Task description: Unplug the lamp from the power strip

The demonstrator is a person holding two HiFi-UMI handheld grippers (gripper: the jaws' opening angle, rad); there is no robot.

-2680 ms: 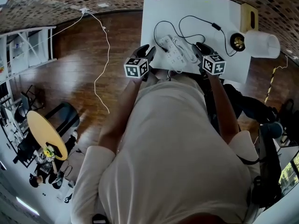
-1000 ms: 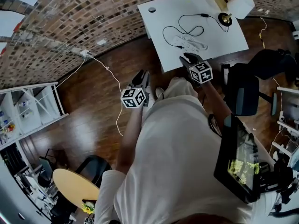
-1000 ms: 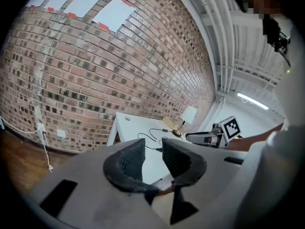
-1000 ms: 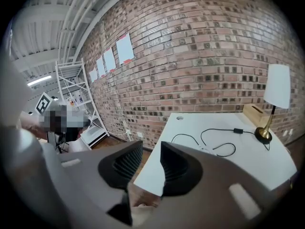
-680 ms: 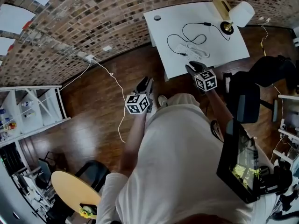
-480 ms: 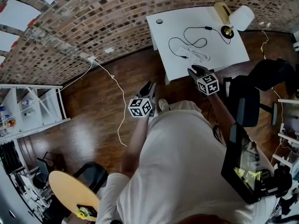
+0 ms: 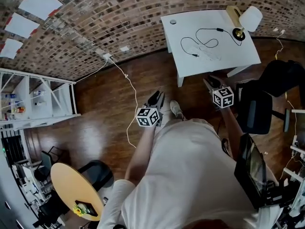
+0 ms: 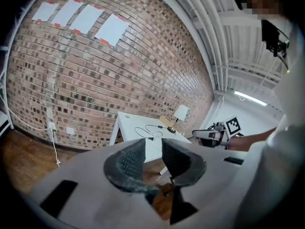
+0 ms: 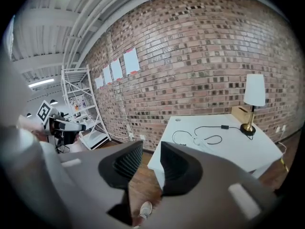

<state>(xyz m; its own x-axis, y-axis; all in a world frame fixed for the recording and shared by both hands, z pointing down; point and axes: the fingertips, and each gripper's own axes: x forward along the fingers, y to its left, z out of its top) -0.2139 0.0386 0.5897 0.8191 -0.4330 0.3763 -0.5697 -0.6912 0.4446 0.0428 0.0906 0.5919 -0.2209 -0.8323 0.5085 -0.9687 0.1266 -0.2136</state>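
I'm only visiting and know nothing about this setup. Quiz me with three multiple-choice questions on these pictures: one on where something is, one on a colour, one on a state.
1. Where does the lamp stand?
A. On the wooden floor
B. On the white table
C. On the metal shelf

2. What colour is the lamp's cord on the table?
A. Red
B. Yellow
C. Black

3. How are the left gripper and the right gripper at this moment?
A. Both open, with nothing between their jaws
B. Both shut on the cord
C. One holds the lamp

Answers:
1. B: the lamp's base sits on the tabletop at one end.
2. C: a thin black line loops across the white top.
3. A: each gripper view shows a clear gap between its jaws, with the table far beyond.
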